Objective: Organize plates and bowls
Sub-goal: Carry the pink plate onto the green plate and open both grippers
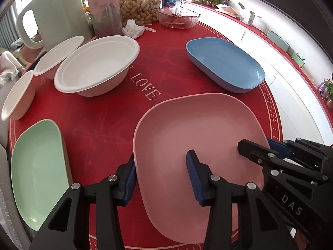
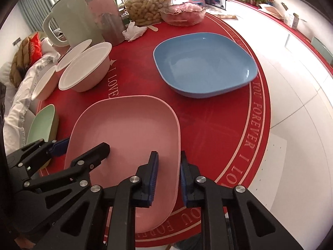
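Both grippers are straddling opposite rims of the pink plate point(image 1: 199, 145), which is lying flat and upright near the front edge of the red table point(image 1: 100, 120), its long axis running from the near edge toward the table's middle. Left gripper point(image 1: 161, 179) is standing part open across the plate's left rim, one pad inside and one outside, with a gap showing at the inner pad, while the right gripper point(image 2: 167, 179) is standing nearly closed across the right rim, its pads close against the wall.
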